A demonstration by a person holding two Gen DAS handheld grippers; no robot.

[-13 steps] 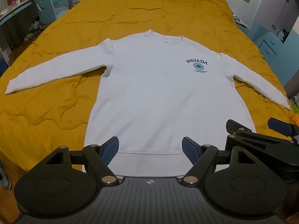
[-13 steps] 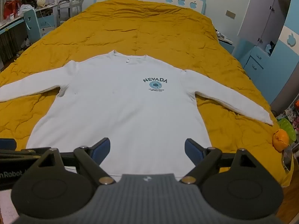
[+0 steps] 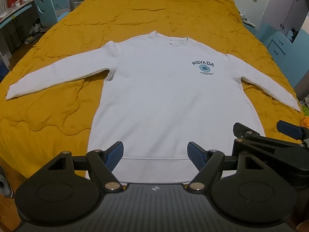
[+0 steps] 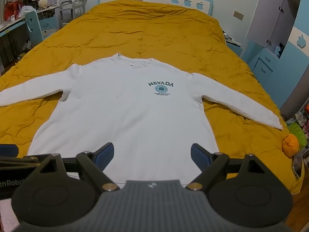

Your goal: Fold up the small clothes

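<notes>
On the quilt (image 4: 173,34), sweatshirt (image 4: 125,116) lies flat, front up, both sleeves spread out, hem toward the cameras. Left gripper (image 3: 155,152) and right gripper (image 4: 152,154) hang side by side above the hem, jaws wide, nothing between them. Orange toy (image 4: 290,145) sits at the quilt's right edge.

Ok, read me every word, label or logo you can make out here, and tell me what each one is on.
"NEVADA": arched dark letters on the chest of the white sweatshirt.
Round blue emblem and two small lines under it: too small to read.
Neck tag: too small to read.
"nRobo", cut off by the frame edge: on the left gripper's body.
Apple shapes, no words: headboard.
</notes>
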